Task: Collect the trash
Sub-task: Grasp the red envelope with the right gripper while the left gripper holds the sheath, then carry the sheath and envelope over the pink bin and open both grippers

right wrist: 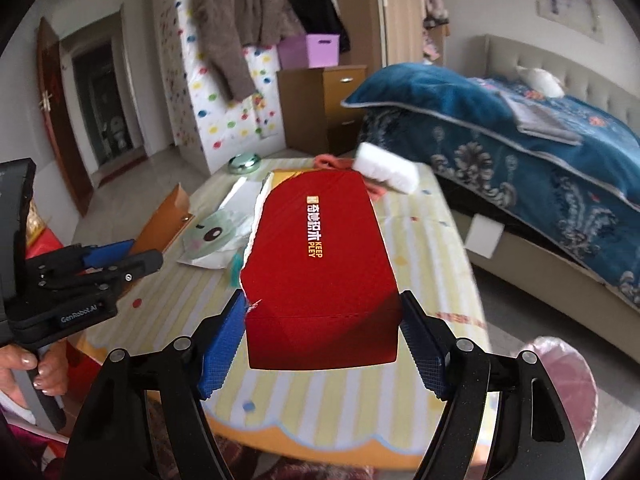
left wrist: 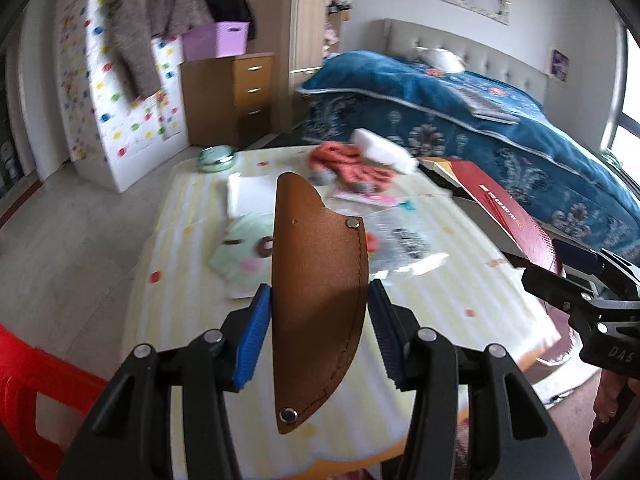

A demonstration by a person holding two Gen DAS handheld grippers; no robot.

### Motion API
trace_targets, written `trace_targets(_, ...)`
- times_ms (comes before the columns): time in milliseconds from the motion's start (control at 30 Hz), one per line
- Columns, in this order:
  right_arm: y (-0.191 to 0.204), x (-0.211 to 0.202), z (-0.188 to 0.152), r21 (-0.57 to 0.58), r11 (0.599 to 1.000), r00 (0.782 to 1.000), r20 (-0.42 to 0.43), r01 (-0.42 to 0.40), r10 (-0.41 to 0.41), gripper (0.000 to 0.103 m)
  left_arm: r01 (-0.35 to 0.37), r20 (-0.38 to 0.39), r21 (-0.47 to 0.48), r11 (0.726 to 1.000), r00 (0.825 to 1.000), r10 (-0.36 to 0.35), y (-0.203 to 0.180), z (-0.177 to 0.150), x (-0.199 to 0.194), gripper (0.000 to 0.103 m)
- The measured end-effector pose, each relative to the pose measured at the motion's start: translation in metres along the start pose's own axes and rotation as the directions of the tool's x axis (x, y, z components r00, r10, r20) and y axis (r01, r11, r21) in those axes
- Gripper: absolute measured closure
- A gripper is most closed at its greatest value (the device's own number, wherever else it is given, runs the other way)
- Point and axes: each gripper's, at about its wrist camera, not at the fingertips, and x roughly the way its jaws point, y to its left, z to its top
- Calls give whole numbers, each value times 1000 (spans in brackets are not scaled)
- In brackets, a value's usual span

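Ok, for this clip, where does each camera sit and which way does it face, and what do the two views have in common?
Left wrist: sits on the left gripper, looks along its jaws down over the table toward the bed; jaws clamp a brown leather sheath; the right gripper shows at right.
Right wrist: sits on the right gripper, facing the same way; jaws hold a red box; the left gripper and a hand show at left.
Shared: table, bed, wooden drawers, purple bin.

Bedroom: pale floor (left wrist: 60, 208), blue-quilted bed (right wrist: 540, 140), wooden drawers (left wrist: 232, 96), daylit window (left wrist: 630, 92).
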Motion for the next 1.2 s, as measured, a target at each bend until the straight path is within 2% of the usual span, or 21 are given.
trace_targets(200,-35,-38,-19,65,994,996,28,83,-85,28,94,8,91,991,995,-95,-56,3,3,55)
trace_targets(333,-67,-62,-33,128,982,989,33,140,-145,28,170,-7,163,972,985,-171,-104,5,12,55)
trace_targets(533,-122,-94,-59,227,943,967,16,243,-253,28,284,-45,270,920,958,-283,-186,7,29,55)
trace_targets(633,-155,-107,-76,283,910,950,-9,302,-312,28,325,-70,306,895,945,-319,-219,6,37,55)
trace_targets(800,-199,-115,-97,349,867,931,-48,355,-362,28,381,-121,360,852,924,-362,-275,5,57,55)
trace_targets(933,-232,-109,-113,396,832,919,-89,387,-385,28,404,-149,381,832,914,-377,-305,9,74,55)
trace_targets(1033,-251,-101,-120,405,824,915,-105,397,-389,26,434,-169,394,810,901,-400,-328,13,89,55)
trace_targets(1067,-258,-98,-123,404,818,910,-121,410,-397,23,448,-188,396,801,894,-407,-335,13,94,49)
trace_targets(1100,-265,-94,-127,408,802,898,-145,437,-416,18,454,-199,396,799,891,-407,-339,13,98,27)
trace_targets(1133,-271,-93,-131,419,789,892,-161,450,-423,18,446,-192,391,805,895,-403,-342,13,102,20)
trace_targets(1200,-274,-94,-136,442,777,893,-171,448,-417,18,448,-183,388,806,894,-409,-340,12,103,18)
